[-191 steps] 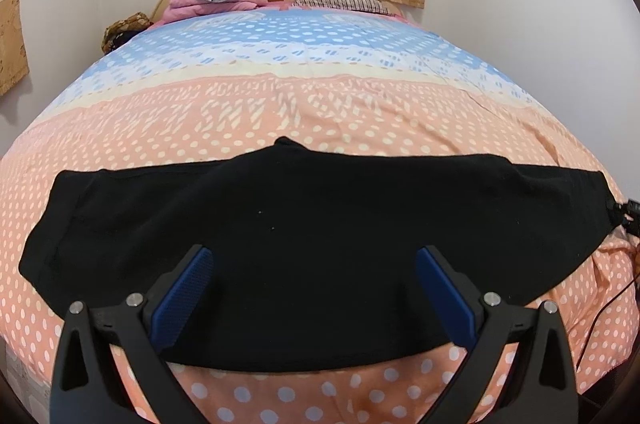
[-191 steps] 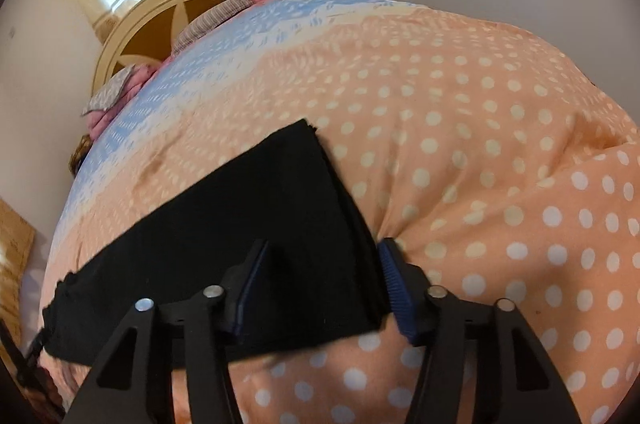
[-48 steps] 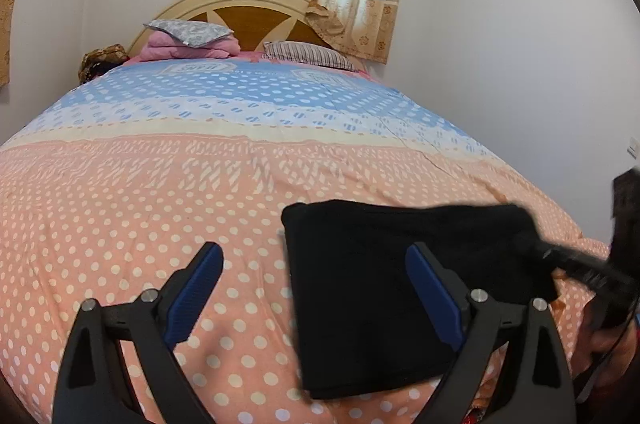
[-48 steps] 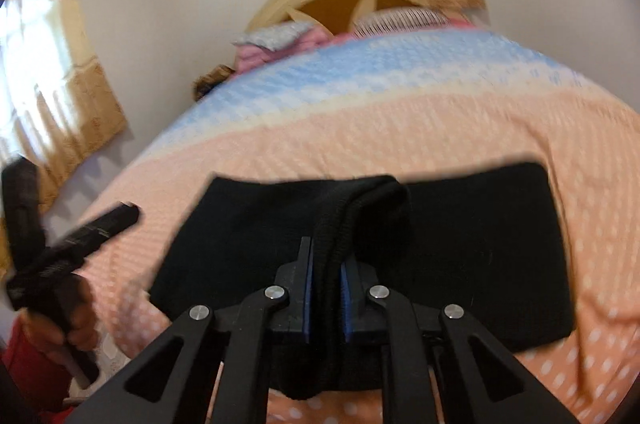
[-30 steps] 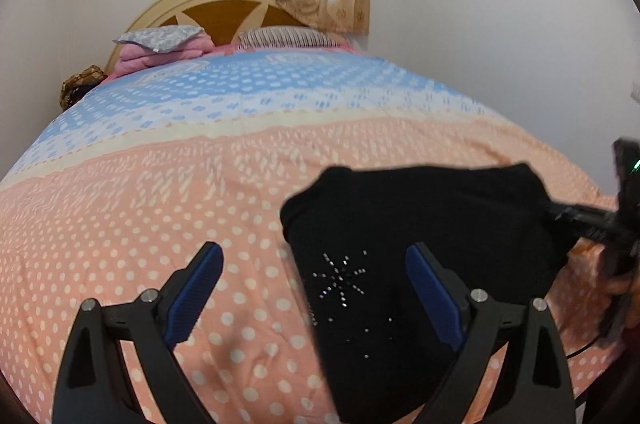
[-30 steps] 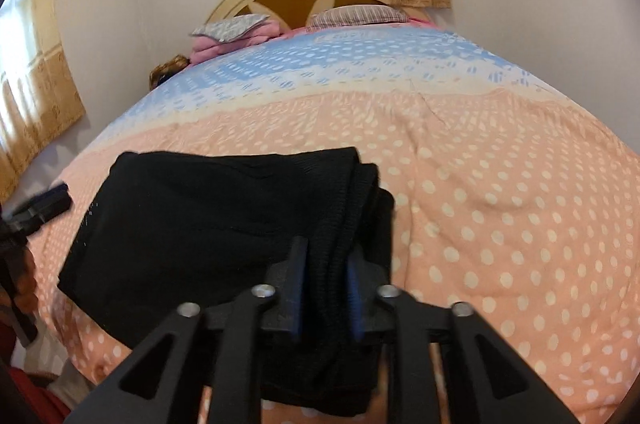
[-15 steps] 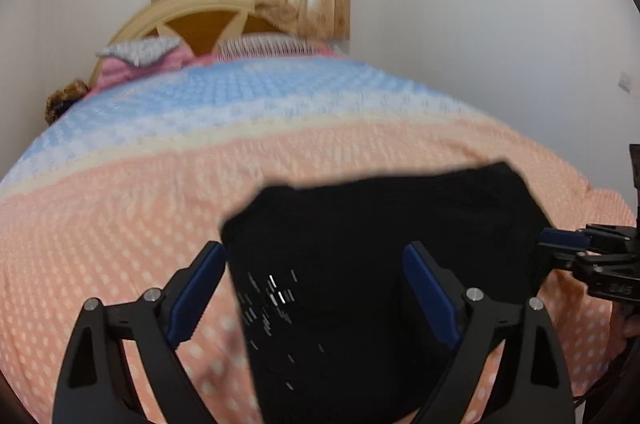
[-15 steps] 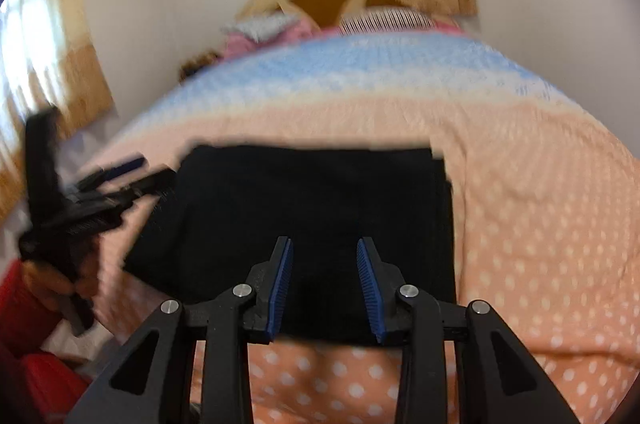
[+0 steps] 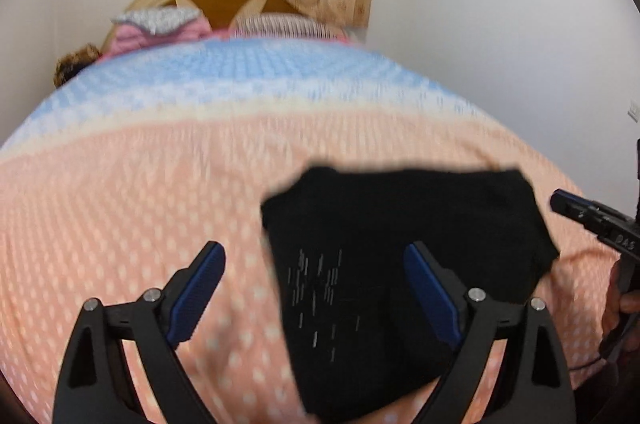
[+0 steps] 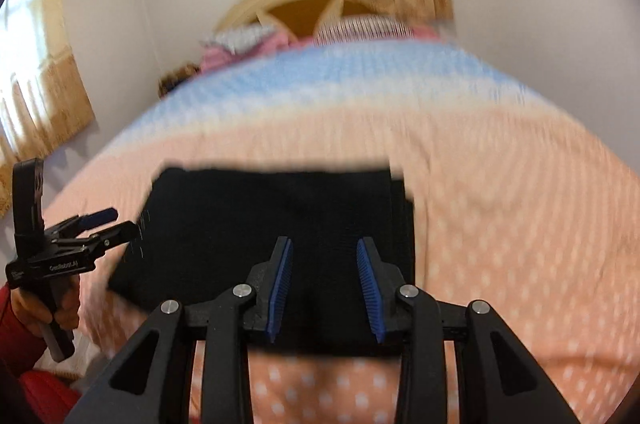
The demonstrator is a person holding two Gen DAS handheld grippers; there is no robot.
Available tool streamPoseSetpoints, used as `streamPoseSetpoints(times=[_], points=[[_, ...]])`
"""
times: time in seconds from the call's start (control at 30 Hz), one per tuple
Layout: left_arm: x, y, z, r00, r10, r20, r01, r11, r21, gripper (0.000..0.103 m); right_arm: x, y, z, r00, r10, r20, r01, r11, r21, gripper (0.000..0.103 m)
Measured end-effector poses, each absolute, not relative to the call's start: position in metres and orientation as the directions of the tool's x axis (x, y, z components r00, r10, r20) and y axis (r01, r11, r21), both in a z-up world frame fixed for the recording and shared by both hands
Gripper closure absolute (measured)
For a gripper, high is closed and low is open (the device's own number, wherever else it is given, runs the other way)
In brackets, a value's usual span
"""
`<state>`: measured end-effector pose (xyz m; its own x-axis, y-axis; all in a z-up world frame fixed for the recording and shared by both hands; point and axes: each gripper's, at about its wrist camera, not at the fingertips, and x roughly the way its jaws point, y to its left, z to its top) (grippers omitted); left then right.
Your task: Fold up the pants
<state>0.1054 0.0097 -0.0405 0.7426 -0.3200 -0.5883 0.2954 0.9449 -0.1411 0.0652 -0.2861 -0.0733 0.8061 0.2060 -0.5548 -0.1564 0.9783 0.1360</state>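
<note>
Near the foot end of the bed with the peach polka-dot and blue-striped cover (image 9: 140,192), the folded black fabric pants (image 9: 400,248) are lying flat as a compact rectangle. Both views are blurring strongly, so the dots on the cover and the edges of the pants are hard to make out. On the left wrist view, the near edge of the pants is being cut off by the frame bottom and partly hidden behind the right finger of the left gripper (image 9: 316,288). Small pale specks are showing on the cloth, but what they are I cannot tell. On the right wrist view, the long axis of the pants (image 10: 276,224) is running left to right, across the bed, with layered edges showing at its right end. The left gripper (image 10: 108,224) is hovering at the left end of the pants, its fingers spread wide and holding nothing. The right gripper (image 10: 324,288) is standing over the near edge, its blue-padded fingers (image 10: 280,284) apart and empty.
</note>
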Motion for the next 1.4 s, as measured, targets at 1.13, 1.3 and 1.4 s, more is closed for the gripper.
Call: streamPoseSetpoints(times=[1.13,1.3,1.4], points=[[0.138,-0.020,-0.063,0.617,-0.224,-0.754,0.212,0.970,-0.115,0.004,0.070,-0.343,-0.100,0.842,0.161,-0.514,0.070,0.913,0.401,0.025],[0.132,-0.026,-0.070,0.601,-0.236,-0.763,0.230,0.966,-0.117,0.004,0.061,-0.354,-0.112,0.844,0.178,-0.506,0.102,0.873,0.477,0.025],[0.127,-0.027,-0.072,0.599,-0.246,-0.762,0.241,0.963,-0.122,0.004,0.059,-0.356,-0.113,0.846,0.187,-0.500,0.101,0.863,0.494,0.025]])
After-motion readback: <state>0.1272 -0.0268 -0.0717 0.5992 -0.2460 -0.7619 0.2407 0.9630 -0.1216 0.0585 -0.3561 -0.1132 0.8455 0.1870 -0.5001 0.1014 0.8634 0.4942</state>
